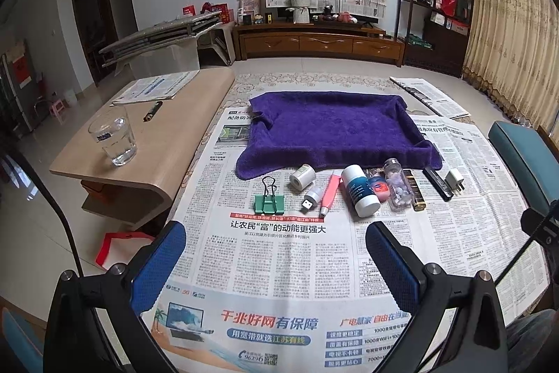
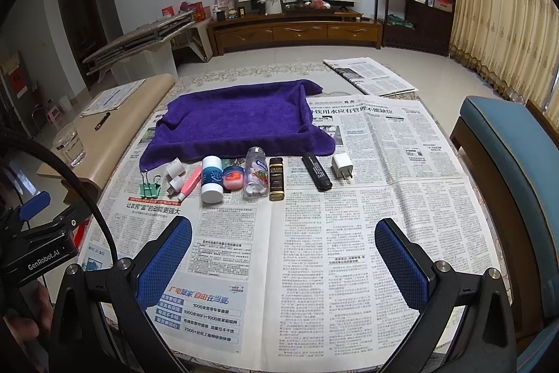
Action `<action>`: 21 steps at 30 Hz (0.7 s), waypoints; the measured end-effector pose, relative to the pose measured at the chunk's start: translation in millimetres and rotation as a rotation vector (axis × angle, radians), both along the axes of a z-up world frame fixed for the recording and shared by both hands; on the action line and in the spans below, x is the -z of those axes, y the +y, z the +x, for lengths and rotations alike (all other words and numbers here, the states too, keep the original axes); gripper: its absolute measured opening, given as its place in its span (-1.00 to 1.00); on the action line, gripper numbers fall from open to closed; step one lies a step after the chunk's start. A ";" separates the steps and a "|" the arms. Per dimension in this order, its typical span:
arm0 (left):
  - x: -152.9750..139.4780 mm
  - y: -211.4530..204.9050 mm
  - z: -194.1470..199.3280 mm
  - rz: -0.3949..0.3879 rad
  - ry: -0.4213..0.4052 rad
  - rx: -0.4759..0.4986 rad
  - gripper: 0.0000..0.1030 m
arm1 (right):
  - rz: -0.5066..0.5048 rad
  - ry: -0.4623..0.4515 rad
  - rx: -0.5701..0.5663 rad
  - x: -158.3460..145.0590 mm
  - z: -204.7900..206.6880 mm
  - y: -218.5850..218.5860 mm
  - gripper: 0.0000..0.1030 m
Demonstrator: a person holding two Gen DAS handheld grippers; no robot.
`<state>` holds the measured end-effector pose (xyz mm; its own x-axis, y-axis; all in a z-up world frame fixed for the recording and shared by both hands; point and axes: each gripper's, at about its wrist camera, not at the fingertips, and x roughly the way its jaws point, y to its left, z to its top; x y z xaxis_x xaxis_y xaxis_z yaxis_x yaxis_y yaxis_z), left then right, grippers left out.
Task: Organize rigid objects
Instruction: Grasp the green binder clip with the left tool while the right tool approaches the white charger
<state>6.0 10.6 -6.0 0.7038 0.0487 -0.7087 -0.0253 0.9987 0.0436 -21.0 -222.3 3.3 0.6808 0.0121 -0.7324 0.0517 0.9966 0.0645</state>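
A row of small objects lies on newspaper in front of a purple towel-lined tray: green binder clip, white roll, USB plug, pink tube, blue-white bottle, pink tin, clear bottle, dark box, black bar, white charger. My left gripper and right gripper are open, empty, hovering short of the row.
A low wooden table at left carries a glass, a pen and papers. A blue-cushioned chair stands at right. More newspaper lies on the floor beyond.
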 end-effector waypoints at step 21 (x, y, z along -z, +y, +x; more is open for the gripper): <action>100.4 18.8 116.2 0.110 0.083 -0.016 1.00 | -0.016 0.068 0.052 62.9 121.2 -81.7 0.99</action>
<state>122.2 29.5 -106.4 0.6418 0.1401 -0.7540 -0.0326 0.9873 0.1557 100.3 -304.0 -59.6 0.6292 -0.0339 -0.7765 0.1073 0.9933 0.0435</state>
